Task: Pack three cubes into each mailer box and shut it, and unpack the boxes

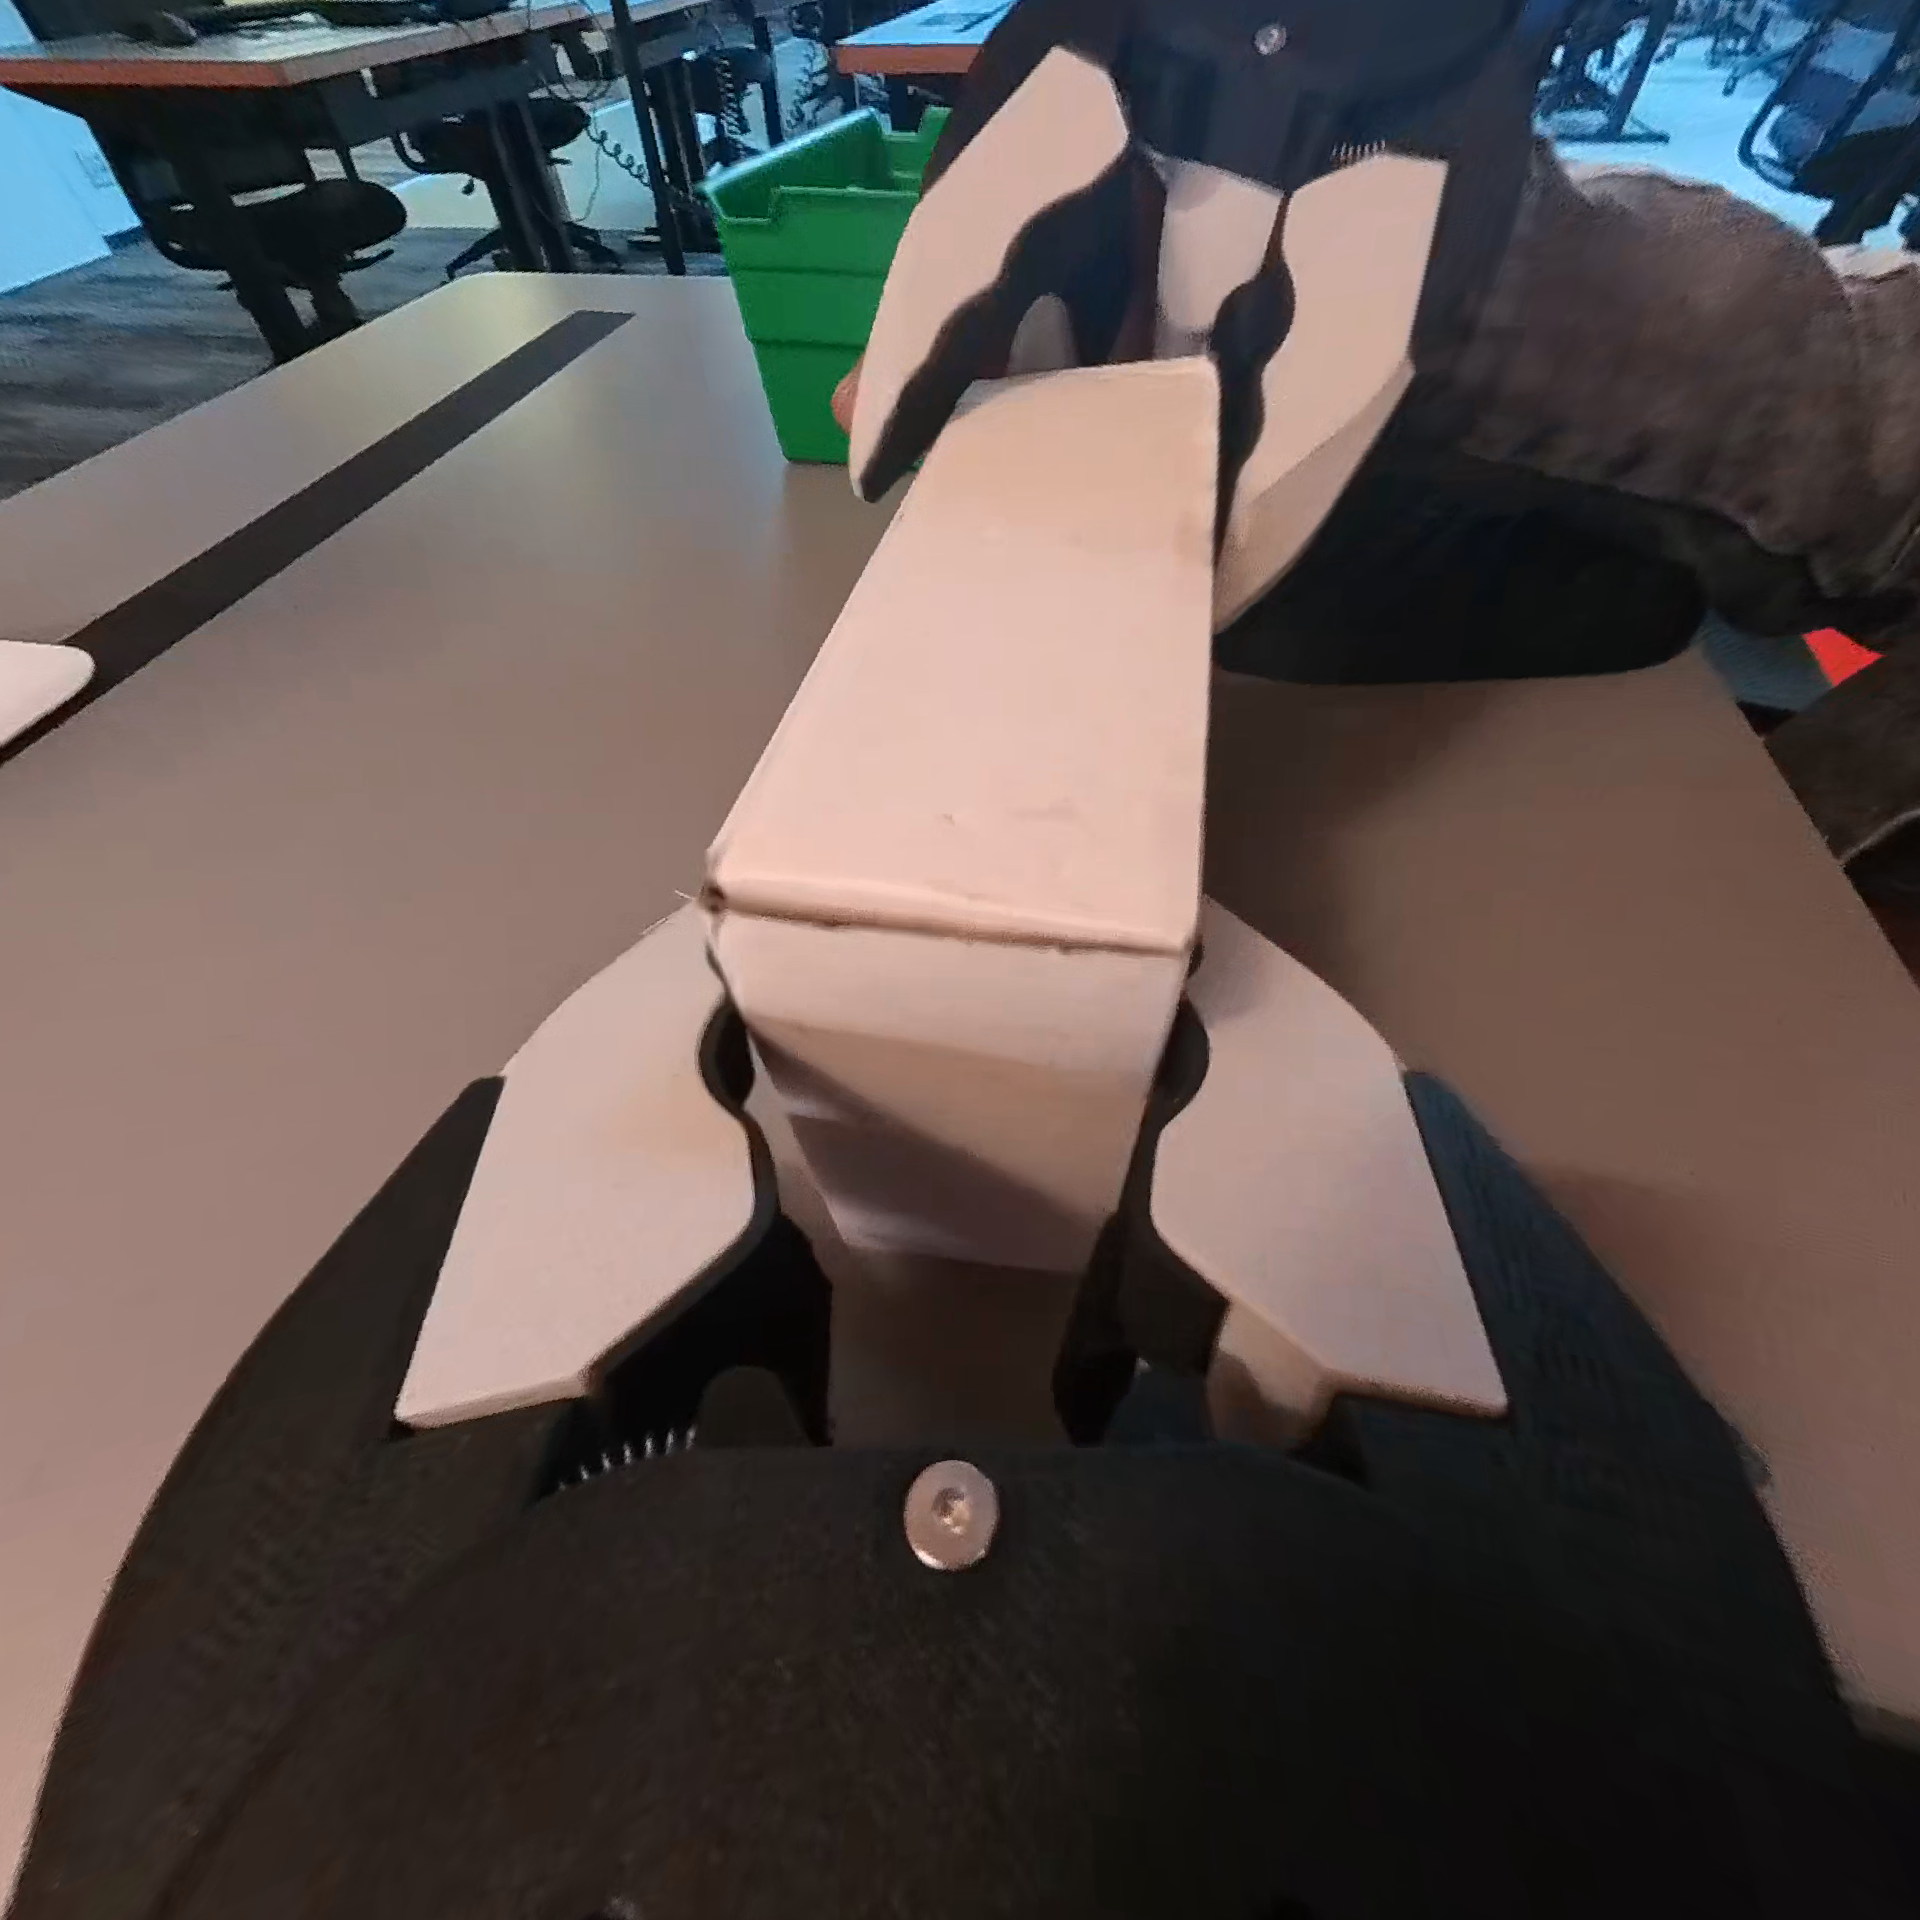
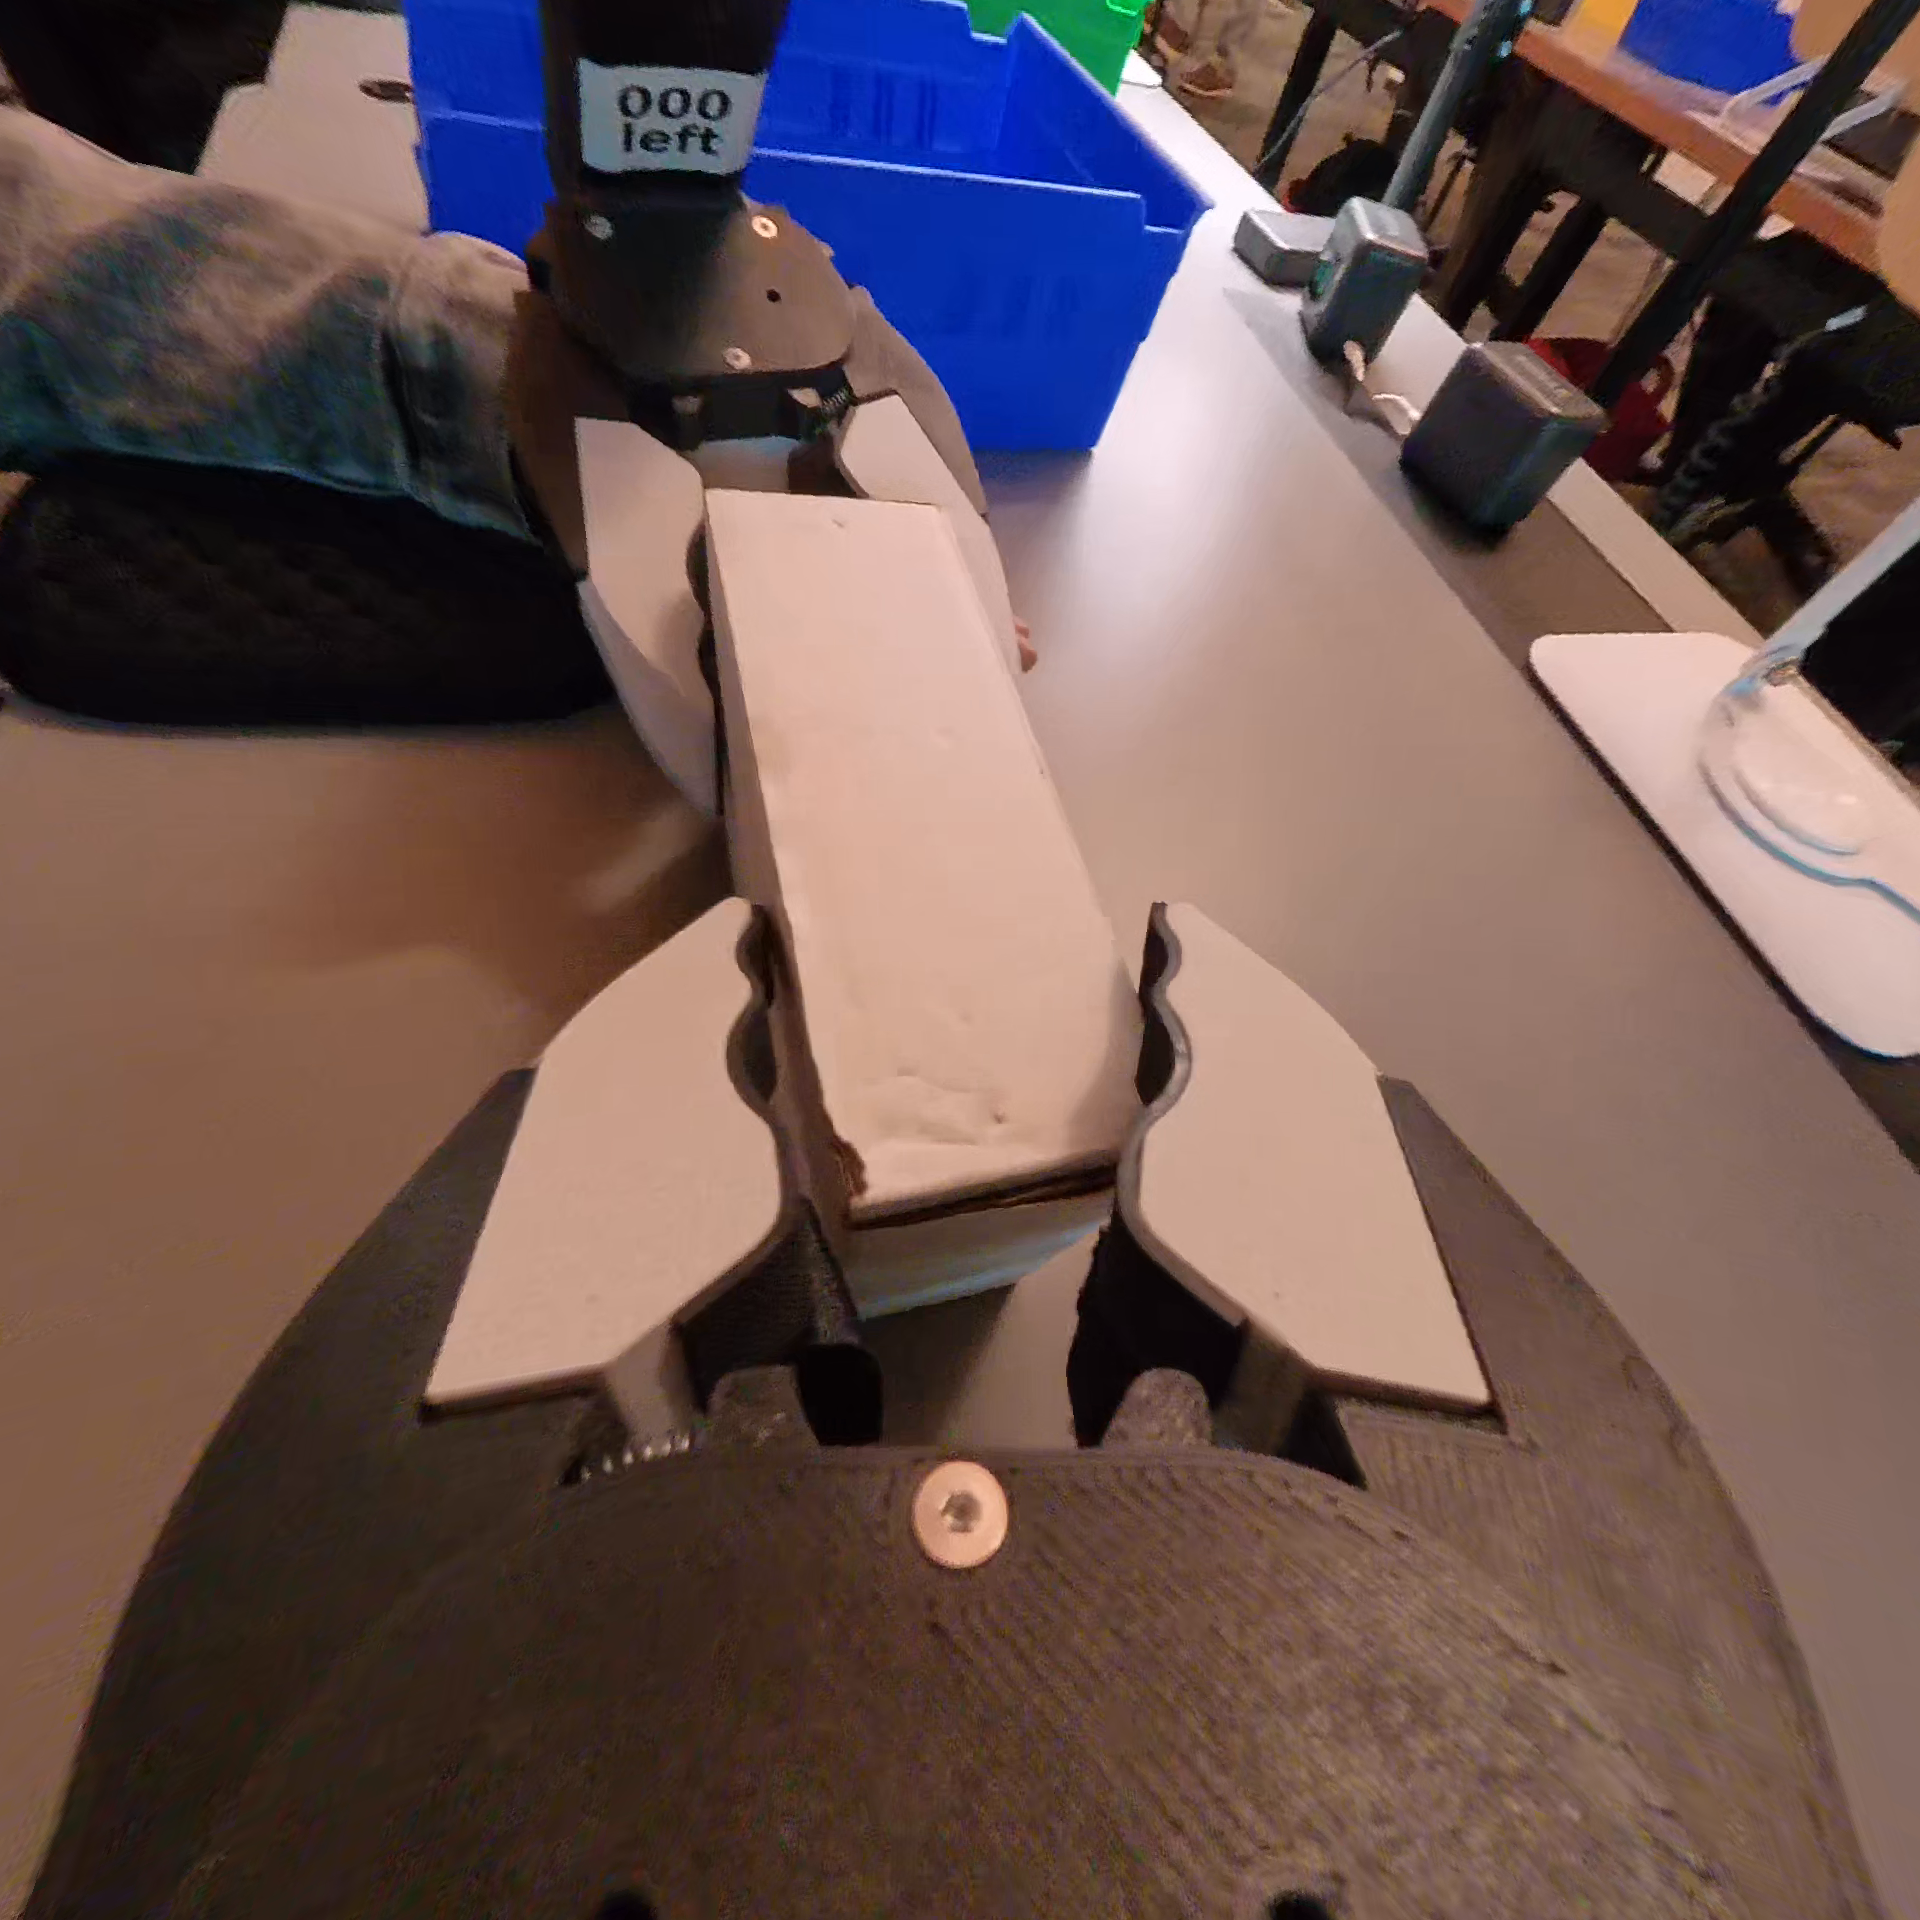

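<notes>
Currently the closed white mailer box [image 1: 997,727] runs lengthwise up the centre of both views, above the grey counter [image 1: 364,727]. Left gripper [image 1: 951,1049] fingers clamp its near end in the left wrist view; right gripper [image 2: 951,1039] fingers clamp the opposite end. Green bin [image 1: 810,281] sits upper centre of the left wrist view, blue bin [image 2: 987,260] at top of the right wrist view.

Long closed cardboard mailer box [image 1: 997,665]: plain off-white. Plastic bins: one green [image 1: 805,281], one blue [image 2: 966,249]. Flat tabletop [image 1: 364,727]: grey-brown, with one dark stripe [image 1: 343,478].
</notes>
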Action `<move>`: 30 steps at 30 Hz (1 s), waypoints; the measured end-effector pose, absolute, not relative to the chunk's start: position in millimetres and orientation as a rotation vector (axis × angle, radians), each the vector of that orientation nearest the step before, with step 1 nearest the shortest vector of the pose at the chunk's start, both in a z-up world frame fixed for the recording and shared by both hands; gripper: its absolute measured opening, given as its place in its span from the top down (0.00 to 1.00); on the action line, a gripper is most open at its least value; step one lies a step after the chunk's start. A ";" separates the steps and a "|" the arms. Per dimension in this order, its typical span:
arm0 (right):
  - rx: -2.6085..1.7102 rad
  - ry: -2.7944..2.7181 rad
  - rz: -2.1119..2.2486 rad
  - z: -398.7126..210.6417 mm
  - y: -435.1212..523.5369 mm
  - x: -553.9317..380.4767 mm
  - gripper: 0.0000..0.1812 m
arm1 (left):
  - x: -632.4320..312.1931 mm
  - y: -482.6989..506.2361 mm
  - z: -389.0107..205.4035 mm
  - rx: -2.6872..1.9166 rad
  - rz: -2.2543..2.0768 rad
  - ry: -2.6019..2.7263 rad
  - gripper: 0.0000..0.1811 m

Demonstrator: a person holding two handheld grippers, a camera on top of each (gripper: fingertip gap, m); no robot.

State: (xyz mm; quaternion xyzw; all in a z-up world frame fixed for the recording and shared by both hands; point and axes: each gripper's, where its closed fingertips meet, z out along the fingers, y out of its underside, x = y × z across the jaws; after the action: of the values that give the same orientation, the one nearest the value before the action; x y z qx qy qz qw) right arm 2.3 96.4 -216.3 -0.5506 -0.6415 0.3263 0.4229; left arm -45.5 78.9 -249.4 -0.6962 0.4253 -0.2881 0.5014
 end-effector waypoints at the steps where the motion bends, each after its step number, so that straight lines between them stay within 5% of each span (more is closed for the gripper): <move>1: -1.380 -1.609 0.847 -215.9 92.0 1.0 0.63 | -43.8 77.9 -251.8 -1.687 -0.680 1.050 0.52; 9: -1.307 -1.566 0.866 -192.2 79.7 9.1 0.64 | -39.5 73.2 -259.3 -1.695 -0.632 1.121 0.51; 15: -1.077 -1.558 0.265 -176.1 75.0 23.5 0.68 | -41.1 75.0 -259.0 -1.706 -0.593 1.086 0.52; 30: -0.923 -1.638 -0.177 -176.5 67.9 13.4 0.73 | -41.2 75.7 -259.2 -1.710 -0.579 1.076 0.52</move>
State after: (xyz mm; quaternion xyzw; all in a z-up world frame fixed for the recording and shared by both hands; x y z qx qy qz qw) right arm 13.4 67.9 -176.5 -0.3960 -0.7024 -0.0761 0.5865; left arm -41.2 75.7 -259.2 -0.7062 0.4441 -0.2392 0.4968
